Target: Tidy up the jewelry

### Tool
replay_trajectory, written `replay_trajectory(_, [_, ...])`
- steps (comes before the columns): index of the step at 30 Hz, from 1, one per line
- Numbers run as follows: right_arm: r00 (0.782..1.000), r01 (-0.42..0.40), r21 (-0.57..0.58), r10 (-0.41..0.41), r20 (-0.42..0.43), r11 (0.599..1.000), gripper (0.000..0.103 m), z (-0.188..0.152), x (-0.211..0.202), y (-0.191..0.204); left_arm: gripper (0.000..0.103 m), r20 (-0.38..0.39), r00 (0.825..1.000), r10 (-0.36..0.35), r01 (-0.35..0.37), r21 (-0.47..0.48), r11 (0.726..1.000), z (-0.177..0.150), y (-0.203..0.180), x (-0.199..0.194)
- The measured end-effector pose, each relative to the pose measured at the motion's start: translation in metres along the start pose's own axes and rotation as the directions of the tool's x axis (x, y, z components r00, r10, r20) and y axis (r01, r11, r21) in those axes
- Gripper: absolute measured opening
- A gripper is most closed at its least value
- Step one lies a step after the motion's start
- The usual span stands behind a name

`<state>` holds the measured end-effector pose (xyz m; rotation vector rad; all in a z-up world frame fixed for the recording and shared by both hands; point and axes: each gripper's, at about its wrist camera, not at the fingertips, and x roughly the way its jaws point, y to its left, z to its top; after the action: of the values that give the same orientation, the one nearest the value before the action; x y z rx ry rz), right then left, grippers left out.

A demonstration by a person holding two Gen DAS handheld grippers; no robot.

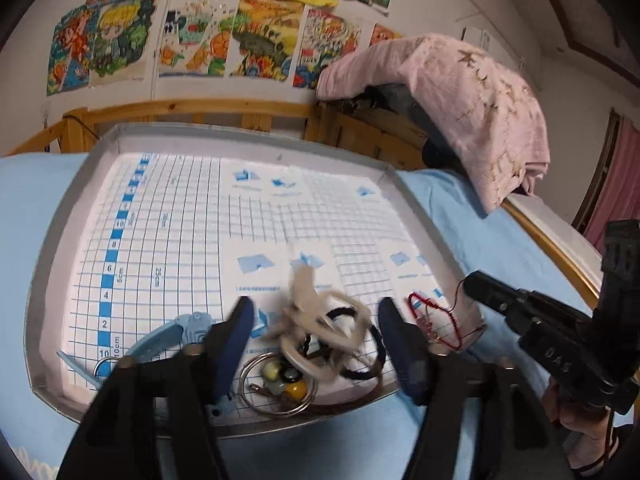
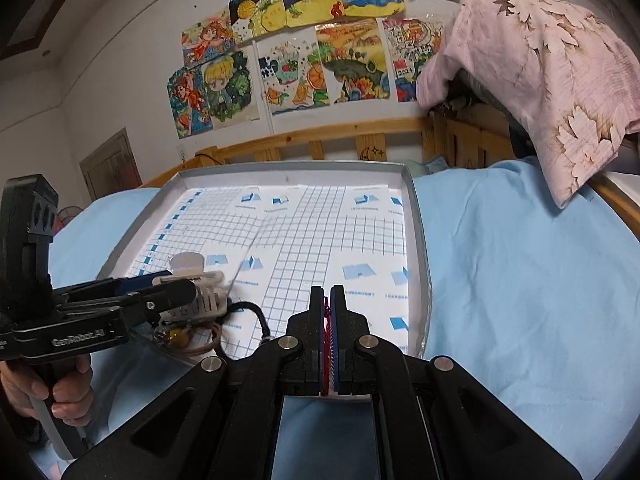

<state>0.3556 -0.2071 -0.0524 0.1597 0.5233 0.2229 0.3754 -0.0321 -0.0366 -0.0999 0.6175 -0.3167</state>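
Observation:
A grey tray point(image 1: 60, 216) lined with blue-gridded paper lies on a blue bed. At its near edge sits a tangle of jewelry: a cream hair claw point(image 1: 320, 324), a black hair tie point(image 1: 360, 372), a metal ring point(image 1: 276, 408) with beads point(image 1: 296, 390), and a light-blue headband point(image 1: 160, 336). My left gripper point(image 1: 316, 320) is open, its fingers either side of the tangle. My right gripper point(image 2: 330, 300) is shut on a red beaded string point(image 2: 328, 344), which also shows in the left wrist view point(image 1: 436, 320), at the tray's point(image 2: 416, 240) near right. The claw point(image 2: 200, 292) shows beside the left gripper point(image 2: 192, 280).
A wooden bed rail point(image 2: 340, 136) runs behind the tray. A pink floral cloth point(image 2: 552, 68) hangs over the rail at the right. Children's drawings point(image 2: 288, 40) cover the wall. Blue sheet point(image 2: 520, 280) spreads to the right of the tray.

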Motion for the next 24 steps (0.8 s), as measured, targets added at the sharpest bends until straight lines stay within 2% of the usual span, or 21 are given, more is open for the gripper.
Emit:
replay_trajectory(1, [1.000,0.002,0.000,-0.002,-0.003,1.000,0.003,0.000,0.000,0.000,0.072,0.010,1.000,0.016,-0.016,0.008,1.000,0.001,-0.002,-0.002])
replay_trajectory(6, [1.000,0.016,0.007,-0.016,-0.004,1.000,0.004,0.001,-0.002,-0.002,0.074,0.036,0.999,0.018,-0.018,0.007,1.000,0.003,-0.003,-0.010])
replay_trajectory(8, [1.000,0.018,0.010,-0.018,0.001,1.000,0.007,0.002,-0.005,-0.003,0.081,0.052,0.999,0.018,-0.018,-0.007,1.000,0.003,0.000,-0.015])
replay_trajectory(9, [1.000,0.023,0.012,-0.023,0.006,1.000,0.016,0.002,-0.007,-0.004,0.082,0.062,0.998,0.023,-0.022,-0.013,1.000,0.003,0.001,-0.018])
replay_trajectory(10, [1.000,0.024,0.016,-0.024,0.013,1.000,0.030,0.002,-0.010,-0.004,0.084,0.071,0.997,0.028,-0.027,-0.014,1.000,0.003,0.002,-0.021])
replay_trajectory(11, [0.999,0.026,0.020,-0.026,0.019,0.999,0.037,0.002,-0.012,-0.005,0.085,0.078,0.996,0.030,-0.029,-0.012,0.999,0.003,0.002,-0.024])
replay_trajectory(12, [0.999,0.028,0.025,-0.029,0.034,0.999,0.041,0.002,-0.016,-0.005,0.087,0.085,0.996,0.033,-0.032,-0.009,0.999,0.002,0.002,-0.027])
replay_trajectory(14, [0.999,0.031,0.026,-0.032,0.044,0.999,0.041,0.002,-0.021,-0.006,0.098,0.111,0.993,0.052,-0.051,-0.005,0.999,0.001,0.000,-0.037])
replay_trajectory(17, [0.996,0.039,0.038,-0.042,0.085,0.999,0.046,0.003,-0.039,-0.004,0.103,0.183,0.981,0.071,-0.069,-0.018,0.997,-0.001,-0.001,-0.059])
replay_trajectory(19, [0.991,0.043,0.050,-0.049,0.122,0.998,0.071,0.002,-0.053,-0.001,0.103,0.216,0.974,0.075,-0.069,-0.034,0.997,-0.001,0.000,-0.074])
replay_trajectory(21, [0.984,0.045,0.059,-0.054,0.171,0.997,0.080,0.002,-0.072,0.003,0.103,0.244,0.966,0.091,-0.081,-0.049,0.995,-0.001,0.000,-0.088])
replay_trajectory(24, [0.969,0.050,0.038,-0.058,0.240,0.998,0.084,0.005,-0.101,0.015,0.103,0.293,0.949,0.117,-0.106,-0.054,0.993,-0.002,-0.001,-0.115])
